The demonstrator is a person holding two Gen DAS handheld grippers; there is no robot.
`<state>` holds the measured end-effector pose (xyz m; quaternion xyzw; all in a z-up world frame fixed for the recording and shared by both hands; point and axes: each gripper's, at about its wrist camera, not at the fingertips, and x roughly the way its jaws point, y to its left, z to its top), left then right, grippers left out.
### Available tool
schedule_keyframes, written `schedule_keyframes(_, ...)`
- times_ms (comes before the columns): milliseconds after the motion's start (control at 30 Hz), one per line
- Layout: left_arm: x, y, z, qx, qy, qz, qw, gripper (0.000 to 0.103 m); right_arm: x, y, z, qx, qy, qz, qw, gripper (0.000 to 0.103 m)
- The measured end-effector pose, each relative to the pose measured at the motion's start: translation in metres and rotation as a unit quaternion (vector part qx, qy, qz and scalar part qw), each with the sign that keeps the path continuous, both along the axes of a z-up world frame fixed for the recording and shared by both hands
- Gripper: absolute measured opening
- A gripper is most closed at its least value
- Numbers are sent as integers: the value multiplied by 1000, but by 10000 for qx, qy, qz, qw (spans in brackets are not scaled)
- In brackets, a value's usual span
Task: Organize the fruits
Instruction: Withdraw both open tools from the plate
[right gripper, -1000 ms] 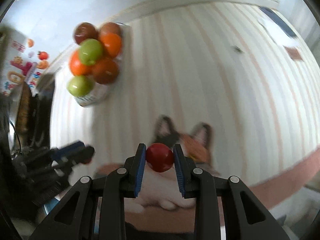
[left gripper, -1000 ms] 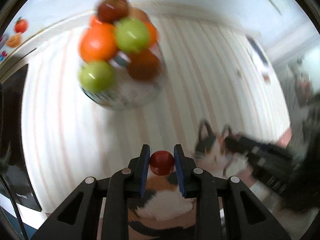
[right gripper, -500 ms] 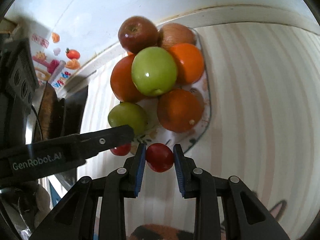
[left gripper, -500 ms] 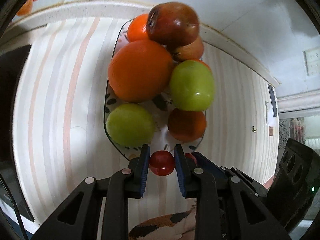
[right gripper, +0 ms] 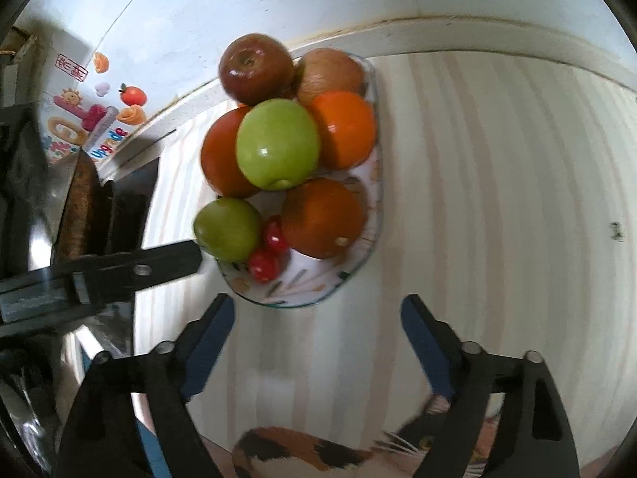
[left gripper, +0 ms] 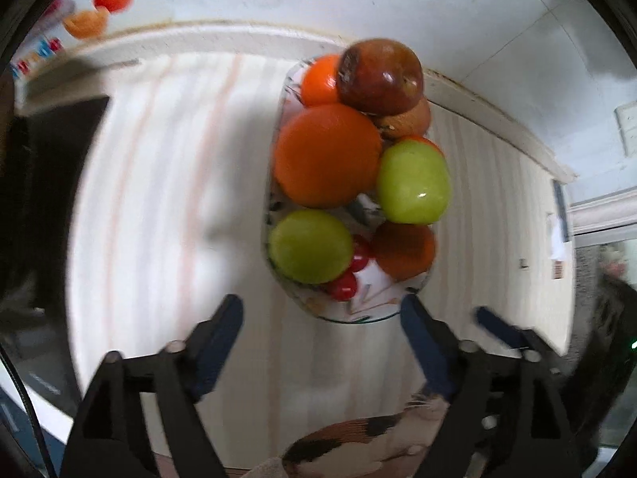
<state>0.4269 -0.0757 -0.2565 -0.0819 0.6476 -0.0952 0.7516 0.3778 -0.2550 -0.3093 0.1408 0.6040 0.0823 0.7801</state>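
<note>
A patterned oval plate (left gripper: 370, 312) (right gripper: 302, 294) on the striped tablecloth holds a pile of oranges, green apples and a dark red apple. Two small red cherry tomatoes (left gripper: 344, 285) (right gripper: 263, 265) lie on the plate between the low green apple (left gripper: 310, 245) (right gripper: 227, 228) and the near orange (left gripper: 404, 249) (right gripper: 323, 217). My left gripper (left gripper: 320, 314) hovers just before the plate's near rim, jaws opening wide, nothing between them. My right gripper (right gripper: 316, 314) hangs likewise, jaws opening and empty. The left gripper's finger (right gripper: 119, 269) also shows at the left of the right wrist view.
The plate stands close to the white wall and its skirting. A cat-print mat (left gripper: 358, 438) (right gripper: 318, 454) lies on the cloth under the grippers. A dark appliance (left gripper: 40, 199) stands at the left. Stickers (right gripper: 79, 119) are on the wall.
Both grippers carried a cherry tomato from above the cat mat to the plate and have let go. Both tomatoes now lie on the plate and the jaws stand wide.
</note>
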Motion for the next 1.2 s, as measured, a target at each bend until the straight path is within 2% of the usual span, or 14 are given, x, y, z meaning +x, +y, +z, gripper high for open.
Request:
schedule_keyframes(200,-24,7,18,712,-460,8,9964,86,-17,-9,18,-778,-111,-134,9968,97)
schedule_keyframes(367,-44,5,30,991,-687,116,9926,86,-25,-14,38,-990,-250,-273,9944,98)
schedule_keyframes(567,-67,11,57,1016,-1023,293,9891,86,-39,-14,71,-1135,-565,-303,9915,98)
schedule_keyframes(767,-99,15,94,998,-1465,311,9837,86,-77,-6,117,-1216,-922,-428,9874,98)
schedule_keyframes(1000,-161,25,143,893,-2009,145,9754,86,-149,7,184,-1380,-1494,-716,9765,99)
schedule_keyframes(1200,-217,38,180,732,-2386,-12,9684,86,-219,24,227,-1530,-1810,-929,9671,100)
